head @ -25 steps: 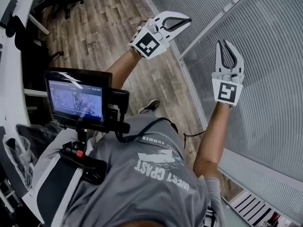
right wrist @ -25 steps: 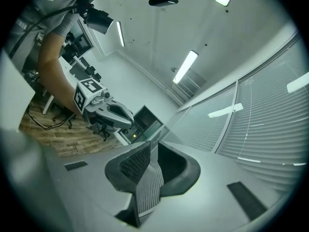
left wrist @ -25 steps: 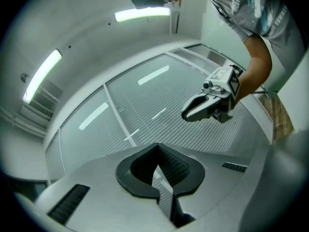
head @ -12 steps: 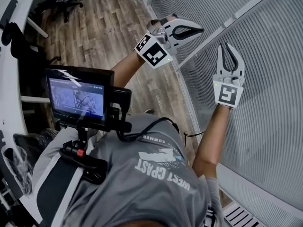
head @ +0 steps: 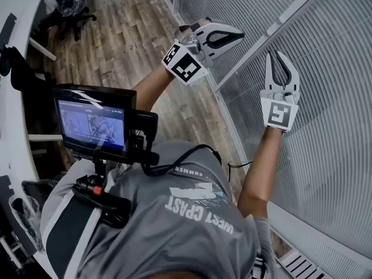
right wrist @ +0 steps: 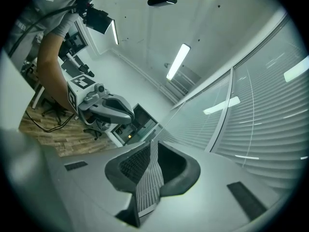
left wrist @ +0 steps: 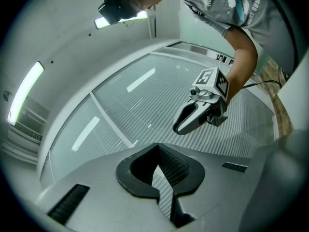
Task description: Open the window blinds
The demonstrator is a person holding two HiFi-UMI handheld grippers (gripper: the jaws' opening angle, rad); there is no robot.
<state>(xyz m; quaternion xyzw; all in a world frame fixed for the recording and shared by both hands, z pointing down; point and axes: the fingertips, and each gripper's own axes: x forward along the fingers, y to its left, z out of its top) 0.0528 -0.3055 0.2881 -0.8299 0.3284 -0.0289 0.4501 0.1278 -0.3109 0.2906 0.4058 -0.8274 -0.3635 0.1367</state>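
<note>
Left gripper (head: pixel 237 37): jaws drawn together at the tips, with nothing between them. Only a thin sliver of striped slats shows through the slit behind the tips. It is raised on an outstretched arm, marker cube toward the head camera, and lies level with its jaws pointing across at the window frame (head: pixel 256 46).

Right gripper (head: pixel 278 56): jaws a narrow gap apart, tips not meeting, holding nothing. A strip of slats shows through the whole length of the gap in its own view. It points upward along the pane, marker cube below the jaws and forearm below that. Whether either gripper touches the glass cannot be told.

The two grippers are near each other but apart, left on one side of the frame post and right on the other. Each shows in the other's camera.

Window blinds (head: pixel 325 103): these fill the window panels on the right of the head view, directly ahead of both grippers. The slats are horizontal and lie flat and close together, with nothing visible through them. Ceiling lights are reflected on the panes. The white frame post divides one panel from the next.

Further out, a wooden floor (head: pixel 128 34) runs up to the foot of the window along its right edge. The person wears a grey T-shirt, with a small monitor (head: pixel 93 124) on a chest mount. A white desk (head: pixel 13 92) curves along the floor's left edge, and an office chair (head: pixel 72 2) stands at the far left corner.
</note>
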